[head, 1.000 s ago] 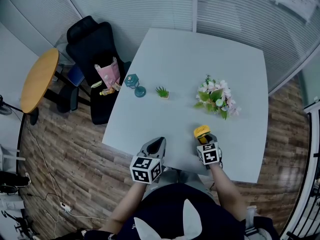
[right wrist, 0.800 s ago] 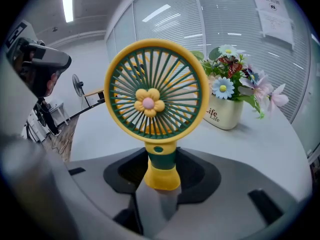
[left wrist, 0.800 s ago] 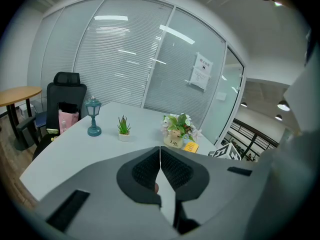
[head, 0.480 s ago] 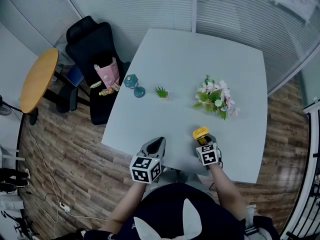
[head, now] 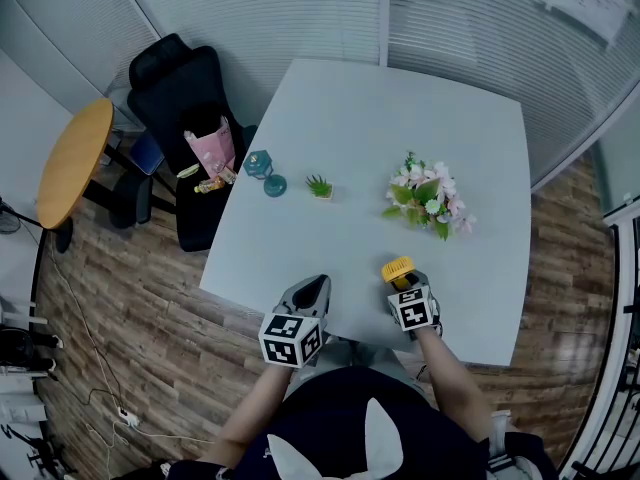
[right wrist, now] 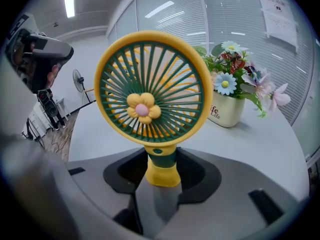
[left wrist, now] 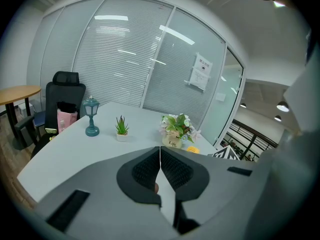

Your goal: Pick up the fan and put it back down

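Wood-plank floor (head: 130, 328), blind-covered glass walls (head: 260, 18), black office chair (head: 175, 88), round table (head: 70, 163).

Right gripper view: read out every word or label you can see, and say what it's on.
"Life": on the cream flower pot, under a partly hidden line ending "ife".
The sheet of paper on the glass wall: print too blurred to read.
The fan: no lettering visible.
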